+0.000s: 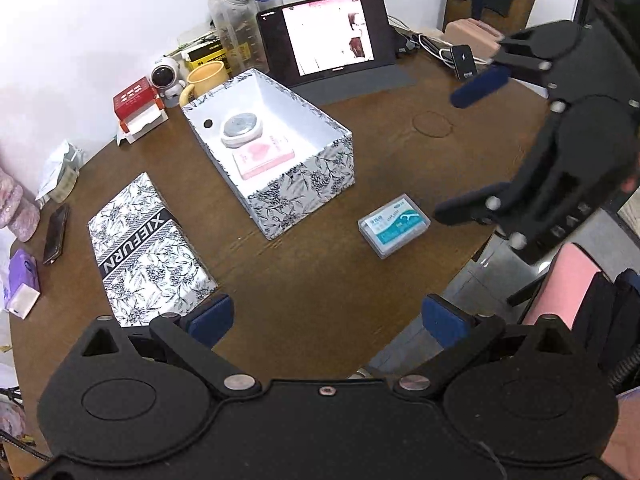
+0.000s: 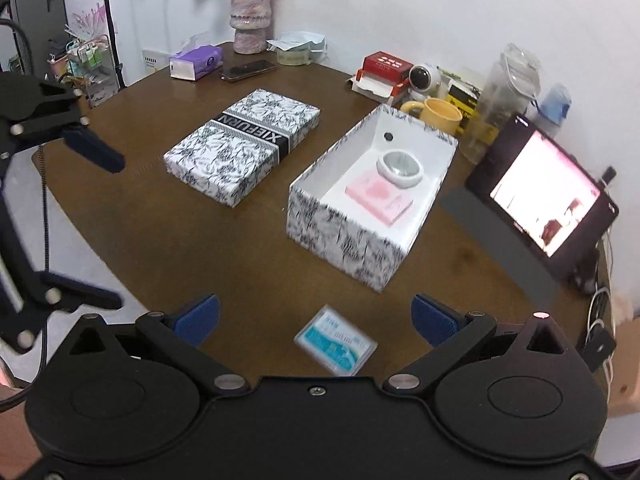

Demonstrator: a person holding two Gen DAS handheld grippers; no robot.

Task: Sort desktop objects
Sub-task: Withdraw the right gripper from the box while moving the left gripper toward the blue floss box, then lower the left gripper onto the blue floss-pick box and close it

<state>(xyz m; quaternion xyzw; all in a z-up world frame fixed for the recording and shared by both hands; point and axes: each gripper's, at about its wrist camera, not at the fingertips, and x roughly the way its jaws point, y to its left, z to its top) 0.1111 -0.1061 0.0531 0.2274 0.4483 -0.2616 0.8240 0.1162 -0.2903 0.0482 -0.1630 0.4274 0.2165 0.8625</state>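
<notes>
An open floral-patterned box [image 1: 304,196] [image 2: 352,248] stands mid-table, holding a round white tin [image 1: 241,129] [image 2: 400,168] and a pink card box [image 1: 264,156] [image 2: 378,196]. Its lid [image 1: 144,252] [image 2: 244,144], marked XIEFURN, lies flat to the left. A small clear case with a blue label [image 1: 394,225] [image 2: 336,340] rests on the table near the front edge. My left gripper [image 1: 326,320] [image 2: 96,228] hangs open above the front edge, empty. My right gripper [image 2: 316,318] [image 1: 460,152] is open just above the blue-labelled case, jaws either side of it, not touching.
A tablet [image 1: 328,34] [image 2: 548,196] on a stand, bottles [image 1: 234,28], a yellow mug [image 1: 206,78] [image 2: 440,114], a red box [image 1: 134,98] and a small robot toy [image 1: 166,76] line the back. A phone [image 1: 56,234] [image 2: 248,70], tissues [image 2: 196,60] and a vase [image 2: 250,20] sit at the left.
</notes>
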